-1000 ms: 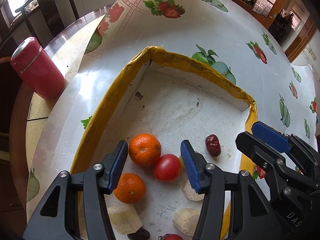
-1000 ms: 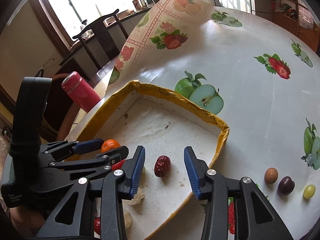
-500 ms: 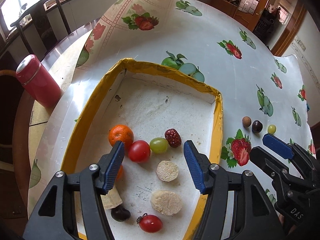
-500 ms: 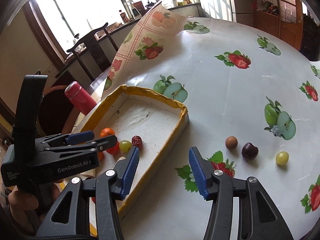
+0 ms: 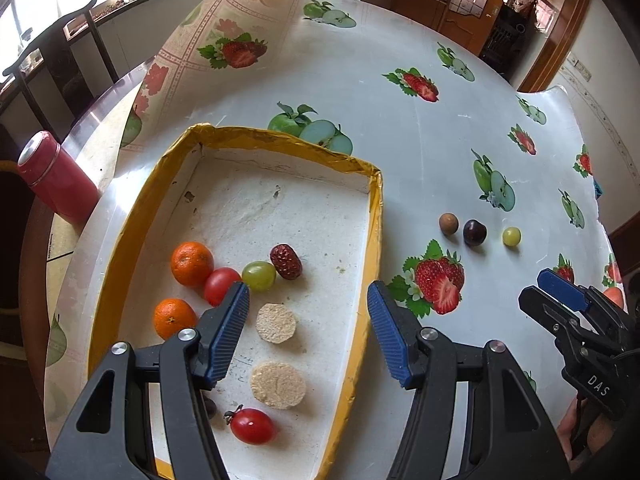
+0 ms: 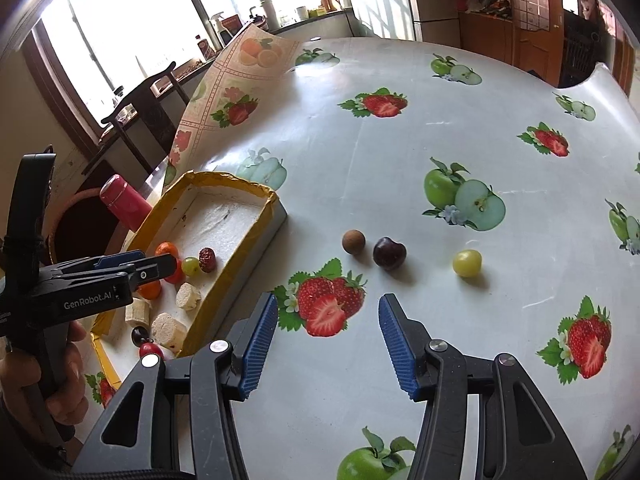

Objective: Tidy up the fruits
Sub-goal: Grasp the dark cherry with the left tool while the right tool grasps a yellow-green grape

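The left gripper (image 5: 308,332) hung over the tray (image 5: 120,240), fingers spread and empty. The right gripper (image 6: 328,344), fingers just widened with nothing between, faced three loose fruits: longan (image 6: 353,242), cherry (image 6: 389,253), grape (image 6: 467,263). Judged step: reaching; next, straddle one and pinch gently.

"GenRobot.AI" on the left tool (image 6: 138,266); "DAS" on the right tool (image 5: 560,292).

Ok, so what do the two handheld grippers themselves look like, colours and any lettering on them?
Both are black plastic clamp-style tools with two fingers tipped by ribbed blue pads and silver pivot screws. The left gripper carries white "GenRobot.AI" lettering on its side in the right wrist view. The right gripper shows white "DAS" lettering in the left wrist view.
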Demonstrator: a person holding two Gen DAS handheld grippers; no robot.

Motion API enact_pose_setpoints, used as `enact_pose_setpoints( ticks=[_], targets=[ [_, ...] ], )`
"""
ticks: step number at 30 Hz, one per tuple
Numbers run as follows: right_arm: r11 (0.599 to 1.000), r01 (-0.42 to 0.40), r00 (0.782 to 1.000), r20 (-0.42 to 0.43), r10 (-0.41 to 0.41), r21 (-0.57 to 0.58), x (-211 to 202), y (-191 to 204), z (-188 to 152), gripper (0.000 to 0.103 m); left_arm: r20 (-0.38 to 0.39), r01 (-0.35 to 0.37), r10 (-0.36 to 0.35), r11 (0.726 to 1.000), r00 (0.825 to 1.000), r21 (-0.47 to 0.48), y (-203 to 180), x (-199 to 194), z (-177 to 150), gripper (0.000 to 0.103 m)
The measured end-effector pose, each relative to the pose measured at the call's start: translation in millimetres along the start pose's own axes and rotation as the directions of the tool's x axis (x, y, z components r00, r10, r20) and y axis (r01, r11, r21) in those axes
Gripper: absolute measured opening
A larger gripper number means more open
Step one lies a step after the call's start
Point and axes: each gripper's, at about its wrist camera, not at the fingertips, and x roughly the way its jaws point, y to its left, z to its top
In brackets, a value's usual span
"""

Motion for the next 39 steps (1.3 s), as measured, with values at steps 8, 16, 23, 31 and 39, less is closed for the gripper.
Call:
enact_pose_setpoints(
  ticks=[8,16,23,31,39],
  targets=[
    [0.999,0.029,1.000,0.005,-0.029,0.035,-10,-25,-10,0.054,-0.008,0.038,-0.038,0.997,0.999,0.065,-33,-1,-5,0.060],
    [0.996,0.048,0.999,0.007,-0.048,0.075,-1,-50,-11,0.054,-0.034,0.103,-0.099,0.987,0.995,0.124,-68,7,-4,0.060],
    [0.990,0.108,0.994,0.015,-0.110,0.085,20,-77,2,0.054,-0.080,0.185,-0.177,0.976,0.981,0.115,-97,39,4,0.060],
    [0.990,0.122,0.992,-0.028,-0.120,0.070,61,-97,18,0.050,-0.119,0.202,-0.189,0.973,0.975,0.111,-130,80,16,0.060],
    [0.990,0.096,0.995,0.008,-0.097,0.105,41,-114,7,0.026,-0.119,0.198,-0.181,0.968,0.976,0.152,-156,103,32,0.060]
  ],
)
